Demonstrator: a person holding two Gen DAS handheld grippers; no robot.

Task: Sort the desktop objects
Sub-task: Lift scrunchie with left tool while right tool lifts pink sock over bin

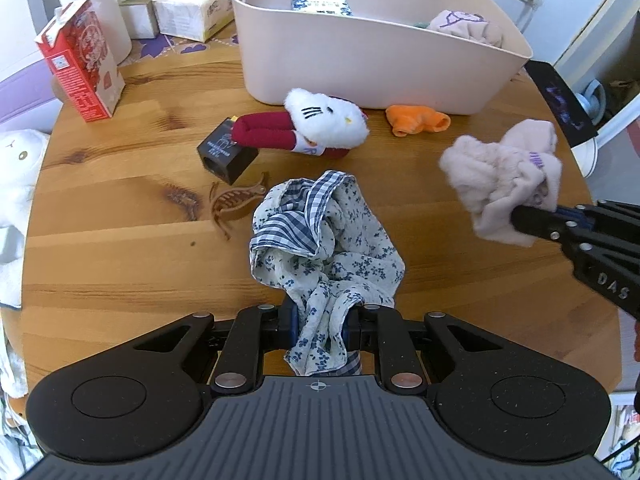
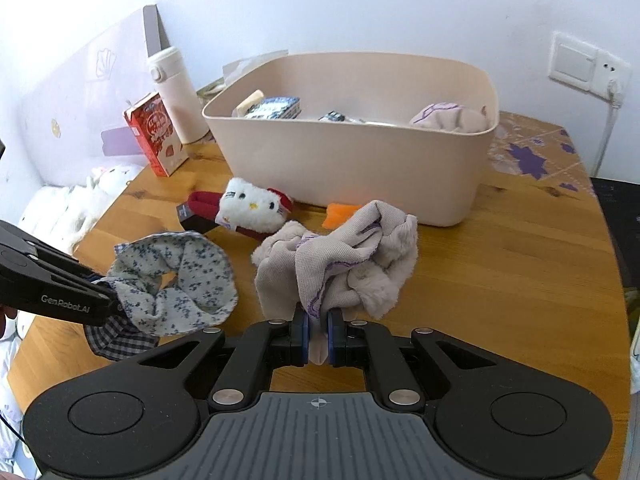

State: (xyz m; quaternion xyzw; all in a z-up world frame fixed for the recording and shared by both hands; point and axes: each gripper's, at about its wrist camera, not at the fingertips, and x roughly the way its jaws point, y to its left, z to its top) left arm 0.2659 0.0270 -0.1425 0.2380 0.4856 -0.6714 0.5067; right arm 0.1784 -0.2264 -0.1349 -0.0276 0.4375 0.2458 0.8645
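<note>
My left gripper [image 1: 320,326] is shut on a blue floral scrunchie [image 1: 320,240] and holds it above the wooden table [image 1: 120,248]; the scrunchie also shows in the right wrist view [image 2: 176,280]. My right gripper [image 2: 318,336] is shut on a beige fuzzy sock [image 2: 340,264], lifted off the table; the sock also shows in the left wrist view [image 1: 504,176]. The beige bin [image 2: 360,160] stands behind, holding another beige sock [image 2: 448,118] and small boxes. A white cat plush [image 1: 324,120], an orange sock [image 1: 416,120], a black box [image 1: 224,156] and a brown hair claw [image 1: 236,202] lie on the table.
A red carton [image 1: 80,64], a white bottle [image 2: 176,96] and tissue packs [image 1: 192,8] stand at the back left. A white plush [image 1: 20,168] lies at the table's left edge. A black device [image 1: 564,100] sits at the right edge.
</note>
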